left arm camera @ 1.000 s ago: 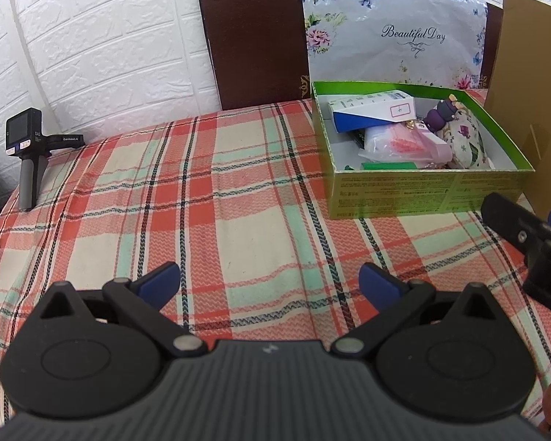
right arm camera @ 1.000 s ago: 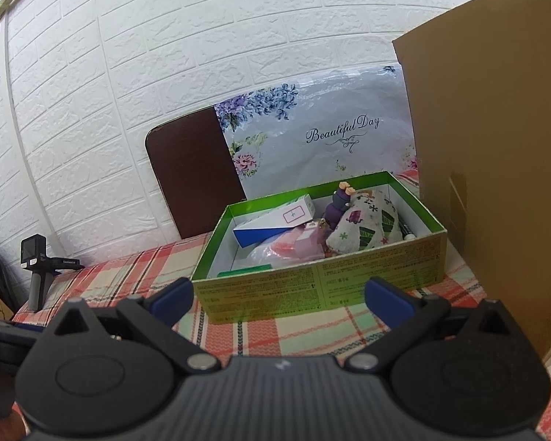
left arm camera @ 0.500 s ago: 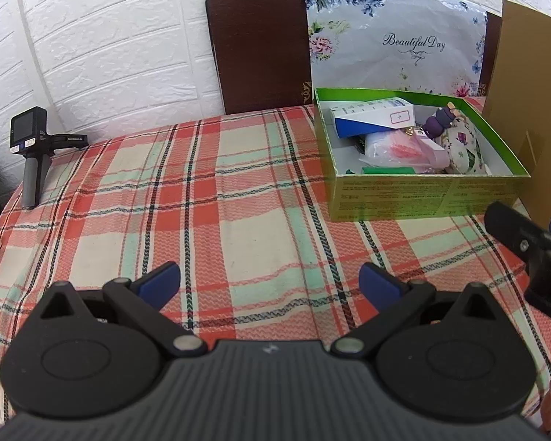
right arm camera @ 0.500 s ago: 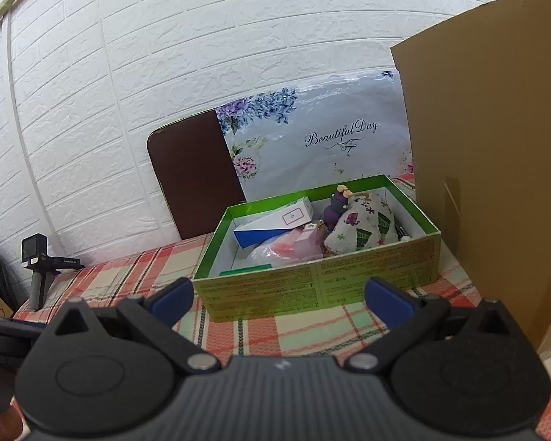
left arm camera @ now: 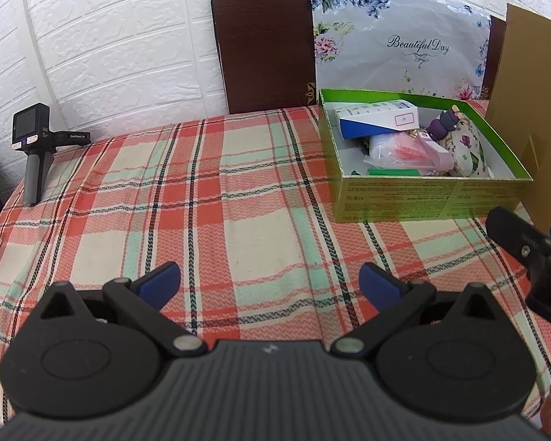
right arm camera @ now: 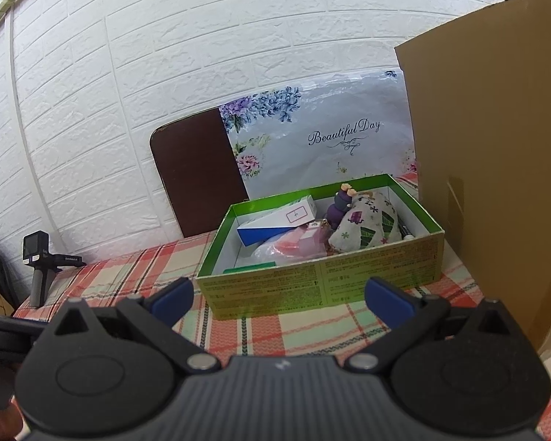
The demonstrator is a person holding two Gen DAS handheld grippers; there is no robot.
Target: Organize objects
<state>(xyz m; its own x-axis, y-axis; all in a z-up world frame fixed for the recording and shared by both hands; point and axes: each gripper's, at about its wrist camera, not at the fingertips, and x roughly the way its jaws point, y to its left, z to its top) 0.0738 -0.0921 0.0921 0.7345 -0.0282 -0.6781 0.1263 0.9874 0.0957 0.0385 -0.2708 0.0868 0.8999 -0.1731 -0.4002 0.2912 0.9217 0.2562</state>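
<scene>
A: Green box (right arm camera: 323, 286) of oddments, where is it?
B: On the bench, straight ahead of the right claw (right arm camera: 279, 296), long side across. Left claw (left arm camera: 270, 281) sits farther left. Both claws spread, empty.

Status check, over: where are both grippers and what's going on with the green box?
Left gripper open, empty, over plaid cloth. Right gripper open, empty, facing green box. Box full, untouched. Cardboard sheet close on right.

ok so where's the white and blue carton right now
The white and blue carton lies inside the green box at its far left end, propped over a pink plastic bag, with the purple figure to its right.
</scene>
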